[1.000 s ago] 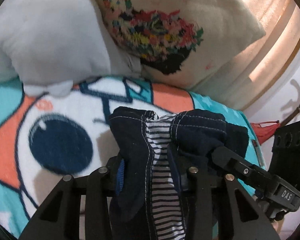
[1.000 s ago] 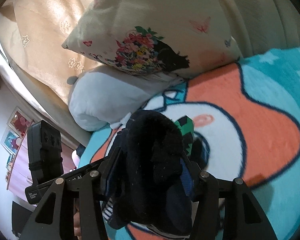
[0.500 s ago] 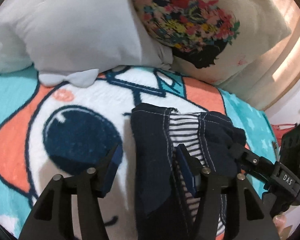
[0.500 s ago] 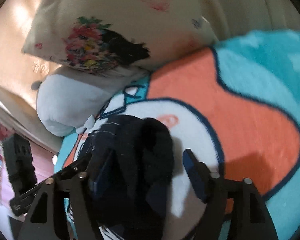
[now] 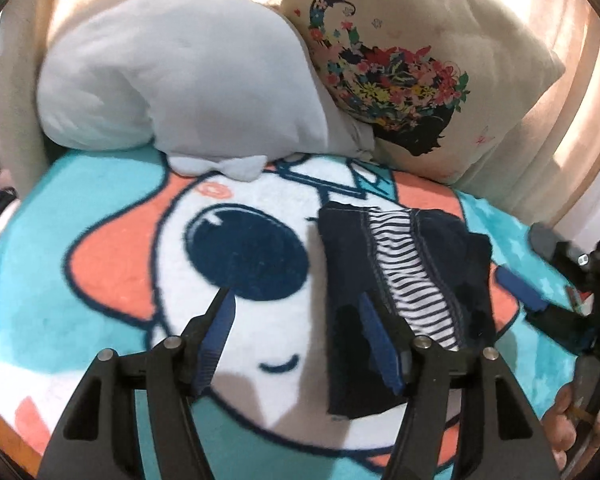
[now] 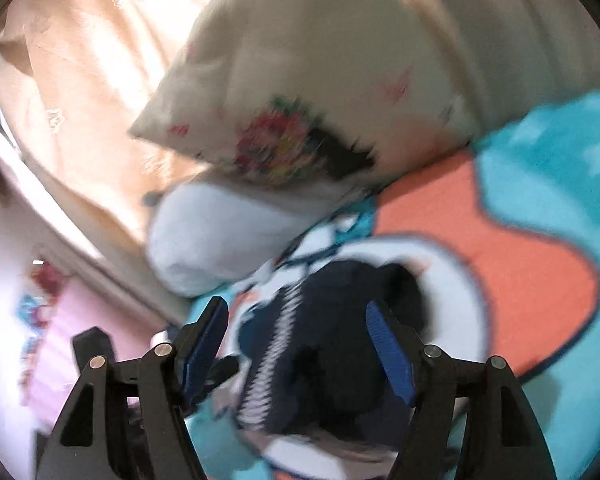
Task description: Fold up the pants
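Note:
The dark navy pants, folded into a narrow bundle with a white-striped lining showing, lie flat on the cartoon blanket. My left gripper is open and empty above the blanket; its right finger sits over the bundle's left edge. My right gripper is open and empty, hovering over the same bundle, which shows blurred between its fingers. The right gripper also shows at the right edge of the left wrist view.
A grey plush pillow and a cream floral cushion lean against the headboard behind the blanket. Beige curtains hang at the back. The bed's edge falls away at the right in the left wrist view.
Both grippers opened and let go of the pants, which now lie on the blanket. Both grippers have pulled back and up from the bundle.

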`<state>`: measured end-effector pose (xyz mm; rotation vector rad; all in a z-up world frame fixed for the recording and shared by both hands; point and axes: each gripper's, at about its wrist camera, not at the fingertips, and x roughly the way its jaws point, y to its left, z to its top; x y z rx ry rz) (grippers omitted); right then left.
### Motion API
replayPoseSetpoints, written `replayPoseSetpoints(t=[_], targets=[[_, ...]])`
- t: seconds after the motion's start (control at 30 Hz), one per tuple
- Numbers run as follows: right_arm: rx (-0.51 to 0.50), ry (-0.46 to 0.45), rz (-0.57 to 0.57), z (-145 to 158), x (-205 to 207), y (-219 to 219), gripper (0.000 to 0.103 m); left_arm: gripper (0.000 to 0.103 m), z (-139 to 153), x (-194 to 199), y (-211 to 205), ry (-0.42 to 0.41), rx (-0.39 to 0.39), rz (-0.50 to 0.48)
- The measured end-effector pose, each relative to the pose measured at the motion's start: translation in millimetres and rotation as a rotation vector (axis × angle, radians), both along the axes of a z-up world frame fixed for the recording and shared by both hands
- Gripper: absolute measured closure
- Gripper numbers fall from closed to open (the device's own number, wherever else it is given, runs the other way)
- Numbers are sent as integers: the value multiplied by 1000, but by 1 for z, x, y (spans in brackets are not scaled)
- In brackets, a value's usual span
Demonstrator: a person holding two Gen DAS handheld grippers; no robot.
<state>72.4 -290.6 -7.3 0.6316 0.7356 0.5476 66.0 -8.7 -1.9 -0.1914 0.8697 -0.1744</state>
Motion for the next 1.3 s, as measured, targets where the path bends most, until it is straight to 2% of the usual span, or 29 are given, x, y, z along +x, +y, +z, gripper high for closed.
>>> replayPoseSetpoints(t=[0.07,0.17,0.27,0.33,0.43,0.57,0.6,0.77,0.87,1.07,1.3], targets=[[64,53,30,-20,3,8,27,38,0,-4,0,-18,38,7],[42,146,-9,-48,9,12,27,38,2,-9,0,-39,81,6],[65,156,-32,-53,7,6,27,36,5,-16,-1,-68,101,17],[71,135,-36,-46,1,5,27,35,8,-20,-1,-83,103,20],[14,67,-68,-27,-17,1,24,32,15,-29,-6,-132,154,28],[-95,-10,-137,-5,-40,-1,23,26,24,-41,-13,-192,201,16],[-128,-32,-159,0,-45,0,23,23,27,-45,-14,-207,205,13],[-292,-134,-274,21,-70,1,21,22,35,-58,-14,-228,191,-6],[-350,-142,-277,23,-75,7,20,21,37,-65,-14,-232,193,-11],[-386,-133,-281,18,-85,12,20,18,35,-78,-17,-230,223,-23],[-360,-127,-296,22,-95,8,20,17,34,-87,-15,-213,227,-36]])
